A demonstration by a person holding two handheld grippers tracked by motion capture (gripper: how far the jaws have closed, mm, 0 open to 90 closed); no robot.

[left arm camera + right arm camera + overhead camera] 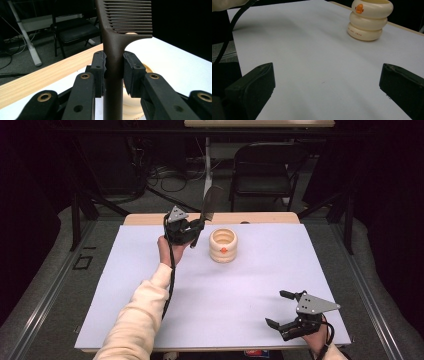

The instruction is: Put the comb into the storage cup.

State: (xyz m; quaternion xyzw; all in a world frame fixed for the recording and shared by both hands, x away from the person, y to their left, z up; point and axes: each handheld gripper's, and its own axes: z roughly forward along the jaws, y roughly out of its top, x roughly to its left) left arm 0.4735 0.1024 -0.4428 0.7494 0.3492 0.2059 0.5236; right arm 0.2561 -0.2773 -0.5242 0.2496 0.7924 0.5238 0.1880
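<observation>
A dark brown comb (210, 206) stands upright in my left gripper (196, 227), its teeth high above the table's far side. In the left gripper view the pads press the comb's handle (113, 60) from both sides. Just right of that gripper sits a cream ribbed holder (223, 245) with an orange mark; the same holder (368, 20) appears far off in the right gripper view. My right gripper (278, 309) rests near the table's front right corner, its jaws wide open with only bare white tabletop between them.
The white table top (215, 295) has a wooden strip (150, 218) along its far edge. A black folding chair (262, 167) and a white table leg (207, 157) stand behind the table. Cables lie on the floor at the back.
</observation>
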